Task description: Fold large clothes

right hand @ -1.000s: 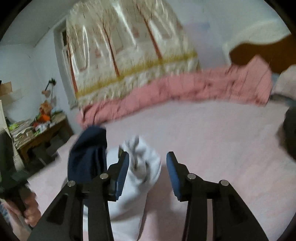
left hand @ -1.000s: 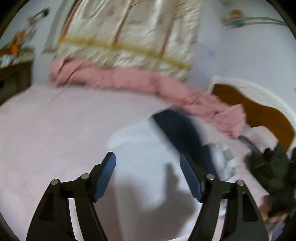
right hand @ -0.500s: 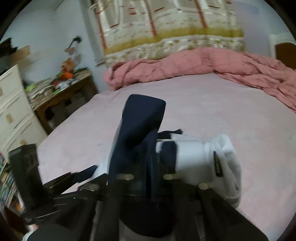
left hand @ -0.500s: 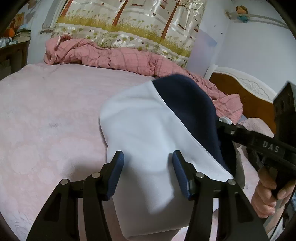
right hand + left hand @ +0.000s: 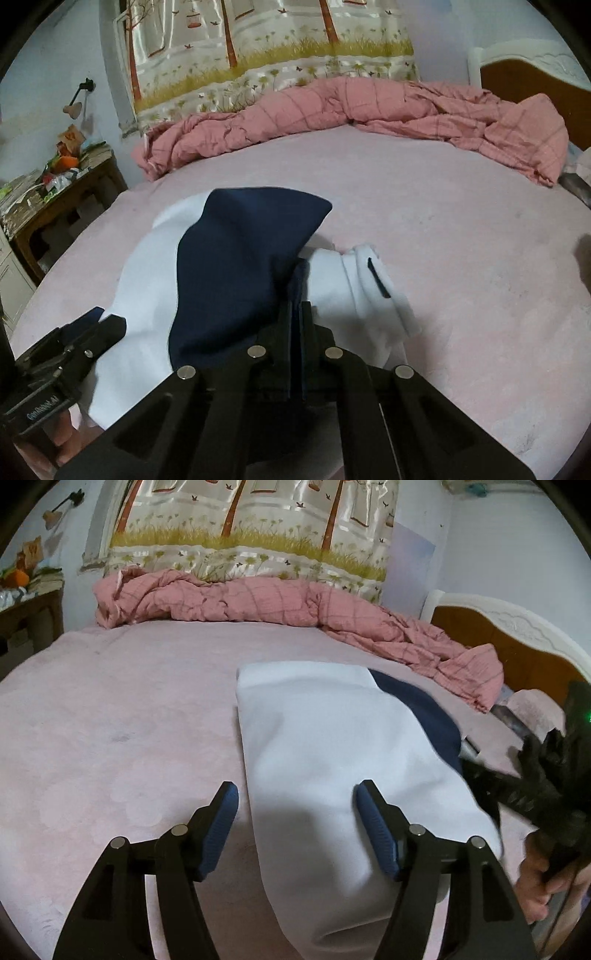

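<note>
We are looking at small white writing on the left gripper (image 5: pixel 110 325) in the right view. It seems to say "GenRobot.AI", but it is tiny and we cannot be sure. A dark tag on the white cuff is too small to read.

The white and dark blue garment (image 5: pixel 332 757) is lying on the pink bed (image 5: pixel 110 738), near the middle. In the left view its long side is running away from us toward the crumpled pink blanket (image 5: pixel 258 602), with the white part on top and the blue part along its right side. In the right view the blue part is standing up in a loose fold and the cuff is pointing right.

Our left gripper (image 5: pixel 297 812) is hanging over the near end of the garment. Its jaws have just been opening and are spread apart, with the white cloth under them, not squeezed.

Our right gripper (image 5: pixel 295 321) is clenched tight on the blue cloth, which is sticking up between the jaws.

A wooden desk (image 5: pixel 74 177) with clutter on it is standing beside the bed.
</note>
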Tool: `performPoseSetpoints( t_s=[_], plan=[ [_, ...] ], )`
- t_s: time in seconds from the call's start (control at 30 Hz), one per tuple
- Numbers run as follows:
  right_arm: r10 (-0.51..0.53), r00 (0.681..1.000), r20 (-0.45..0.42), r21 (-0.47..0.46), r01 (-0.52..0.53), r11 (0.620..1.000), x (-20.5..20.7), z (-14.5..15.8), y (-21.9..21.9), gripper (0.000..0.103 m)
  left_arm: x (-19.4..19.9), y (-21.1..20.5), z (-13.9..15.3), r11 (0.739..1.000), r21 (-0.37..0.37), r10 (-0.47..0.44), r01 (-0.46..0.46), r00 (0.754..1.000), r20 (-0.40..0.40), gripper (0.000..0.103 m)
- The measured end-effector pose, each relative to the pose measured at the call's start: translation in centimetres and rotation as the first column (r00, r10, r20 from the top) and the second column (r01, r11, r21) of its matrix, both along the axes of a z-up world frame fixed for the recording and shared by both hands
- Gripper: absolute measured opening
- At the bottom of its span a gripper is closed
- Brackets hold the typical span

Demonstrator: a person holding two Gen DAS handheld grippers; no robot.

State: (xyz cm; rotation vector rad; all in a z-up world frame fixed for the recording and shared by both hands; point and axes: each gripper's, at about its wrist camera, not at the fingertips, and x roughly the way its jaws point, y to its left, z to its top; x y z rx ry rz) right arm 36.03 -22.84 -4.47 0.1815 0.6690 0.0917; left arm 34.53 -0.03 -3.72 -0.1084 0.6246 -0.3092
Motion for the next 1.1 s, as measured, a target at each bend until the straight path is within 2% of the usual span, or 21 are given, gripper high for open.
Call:
performPoseSetpoints(
  t_s=[0.07,0.1,0.17,0.2,0.23,0.27,0.37,0.4,0.47,0.5,0.53,0.63,0.73,0.8,0.87,0.9,0.93,0.97,1.0,1.03,1.1],
  plan=[
    [0.003,0.999,0.046,0.06,-0.005,0.998,-0.8,1.1,-0.8,0.004,0.1,0.0,-0.3,1.0,-0.001,0.003,-0.003,1.0,-0.009,0.067],
    [0.012,0.997,0.082,0.09,-0.02,0.996,-1.5,2.1,-1.0,0.011,0.1,0.0,-0.3,1.0,-0.007,0.003,-0.003,1.0,-0.011,0.066],
    [0.046,0.989,0.138,0.091,-0.059,0.994,-2.8,3.8,-0.5,0.034,0.1,0.0,-0.3,1.0,-0.023,-0.008,0.008,1.0,-0.012,0.066],
    [0.07,0.985,0.155,0.066,-0.081,0.995,-3.2,4.7,0.0,0.065,0.1,-0.2,-0.3,1.0,-0.023,-0.012,0.011,1.0,-0.01,0.066],
    [0.075,0.985,0.156,0.046,-0.083,0.996,-3.0,5.0,0.6,0.078,0.0,-0.2,-0.2,1.0,-0.017,-0.01,0.01,1.0,-0.005,0.065],
    [0.075,0.988,0.137,0.03,-0.08,0.996,-3.0,5.0,0.9,0.077,-0.1,-0.3,-0.2,1.0,-0.011,-0.01,0.01,1.0,0.001,0.064],
    [0.065,0.998,-0.027,-0.01,-0.065,0.998,-0.9,2.7,1.4,0.079,-0.3,-0.3,0.0,1.0,-0.01,-0.007,0.007,1.0,0.008,0.064],
    [0.065,0.995,-0.08,0.031,-0.063,0.998,-0.2,1.0,0.7,0.081,-0.4,-0.1,0.0,1.0,-0.027,-0.013,0.013,1.0,0.004,0.065],
    [0.064,0.993,-0.1,0.156,-0.048,0.987,0.2,-0.1,-1.0,0.088,-0.3,0.4,0.0,0.997,-0.077,-0.02,0.02,1.0,0.002,0.073],
    [0.073,0.99,-0.122,0.224,-0.044,0.974,0.4,-0.6,-1.9,0.089,-0.2,0.7,0.0,0.995,-0.099,-0.022,0.022,1.0,0.002,0.083],
    [0.082,0.987,-0.14,0.268,-0.042,0.962,0.4,-1.1,-2.6,0.09,-0.1,0.9,0.0,0.993,-0.115,-0.024,0.023,1.0,-0.005,0.088],
    [0.101,0.98,-0.173,0.329,-0.039,0.943,0.0,-2.5,-3.5,0.099,0.4,1.2,-0.2,0.984,-0.175,-0.049,0.04,0.998,-0.045,0.095],
    [0.16,0.966,-0.204,0.447,-0.054,0.893,0.2,-4.5,-4.0,0.099,1.3,1.1,-0.9,0.969,-0.238,-0.096,0.067,0.989,-0.112,0.1],
    [0.181,0.965,-0.191,0.444,-0.079,0.893,1.0,-4.7,-3.7,0.1,2.0,0.9,-1.7,0.96,-0.268,-0.127,0.079,0.978,-0.167,0.102],
    [0.236,0.958,-0.165,0.462,-0.136,0.876,2.3,-5.1,-2.9,0.097,2.7,1.3,-2.5,0.945,-0.322,-0.131,0.058,0.968,-0.212,0.102],
    [0.268,0.949,-0.166,0.475,-0.161,0.865,3.2,-5.4,-2.4,0.095,3.1,1.7,-2.8,0.935,-0.353,-0.128,0.038,0.963,-0.237,0.099],
    [0.288,0.946,-0.15,0.504,-0.177,0.845,3.7,-5.4,-2.3,0.081,3.4,2.2,-3.1,0.921,-0.389,-0.132,0.028,0.961,-0.243,0.084],
    [0.296,0.946,-0.135,0.536,-0.182,0.825,3.9,-5.5,-2.4,0.078,3.4,2.6,-3.1,0.909,-0.416,-0.134,0.023,0.961,-0.24,0.079],
    [0.285,0.951,-0.119,0.541,-0.178,0.822,4.0,-5.4,-2.4,0.07,3.1,2.7,-2.8,0.908,-0.418,-0.135,0.03,0.965,-0.223,0.069],
    [0.275,0.956,-0.106,0.513,-0.184,0.838,3.8,-5.0,-2.2,0.063,2.6,2.4,-2.3,0.914,-0.401,-0.142,0.056,0.972,-0.188,0.063],
    [0.245,0.968,-0.053,0.462,-0.193,0.866,2.6,-3.8,-2.1,0.052,1.4,1.5,-0.8,0.93,-0.352,-0.15,0.103,0.983,-0.109,0.058]
  ],
)
